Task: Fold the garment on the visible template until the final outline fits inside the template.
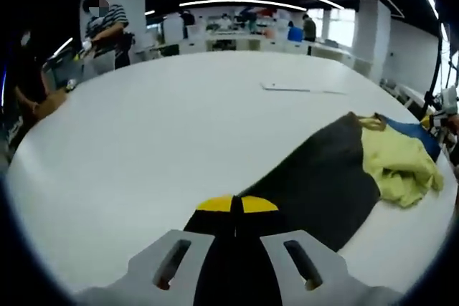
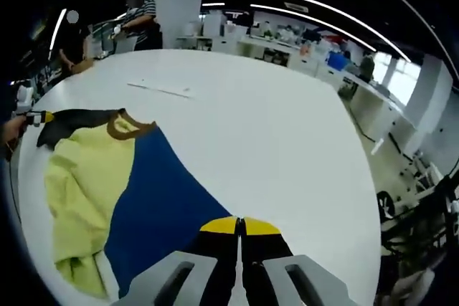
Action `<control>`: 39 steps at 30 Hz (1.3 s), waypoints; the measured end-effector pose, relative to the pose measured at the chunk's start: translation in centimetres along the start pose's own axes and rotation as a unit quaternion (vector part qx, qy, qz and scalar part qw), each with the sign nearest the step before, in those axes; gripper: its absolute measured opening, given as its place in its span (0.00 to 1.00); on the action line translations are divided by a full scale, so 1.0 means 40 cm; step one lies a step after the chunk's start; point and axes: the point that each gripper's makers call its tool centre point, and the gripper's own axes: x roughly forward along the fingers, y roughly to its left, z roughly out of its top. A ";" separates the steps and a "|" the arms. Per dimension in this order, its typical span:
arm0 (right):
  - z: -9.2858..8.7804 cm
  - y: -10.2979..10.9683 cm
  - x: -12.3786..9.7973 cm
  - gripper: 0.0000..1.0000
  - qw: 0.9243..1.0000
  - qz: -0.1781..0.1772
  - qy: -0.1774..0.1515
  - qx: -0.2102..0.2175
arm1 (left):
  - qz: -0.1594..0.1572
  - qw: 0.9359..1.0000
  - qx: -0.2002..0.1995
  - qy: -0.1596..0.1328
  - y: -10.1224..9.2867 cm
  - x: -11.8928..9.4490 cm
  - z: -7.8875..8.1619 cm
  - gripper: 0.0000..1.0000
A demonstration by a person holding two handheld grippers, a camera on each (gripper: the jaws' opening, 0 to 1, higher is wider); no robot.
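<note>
A garment lies stretched across the white table [image 1: 179, 141]. It has a black part [image 1: 315, 177], a crumpled yellow part [image 1: 401, 163] and a blue part [image 1: 416, 130]. My left gripper [image 1: 237, 204] is shut on the end of the black part. In the right gripper view the blue part [image 2: 158, 198] runs up to my right gripper [image 2: 239, 227], which is shut on it. Beside it lie the yellow part [image 2: 86, 177] and a brown collar [image 2: 125, 128]. The left gripper [image 2: 39, 116] also shows at the far black end [image 2: 79, 118]. A thin flat white sheet [image 1: 301, 89] lies farther back.
A person in a striped top [image 1: 107, 30] stands beyond the table's far edge, with another person [image 1: 29, 84] at the left. Desks and more people [image 1: 301, 30] fill the back of the room. The table edge [image 2: 358, 177] drops to the floor on the right.
</note>
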 end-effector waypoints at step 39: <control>0.073 0.180 -0.158 0.73 0.979 0.167 -0.070 0.089 | -0.132 0.986 0.050 -0.088 -0.220 -0.143 0.063 0.70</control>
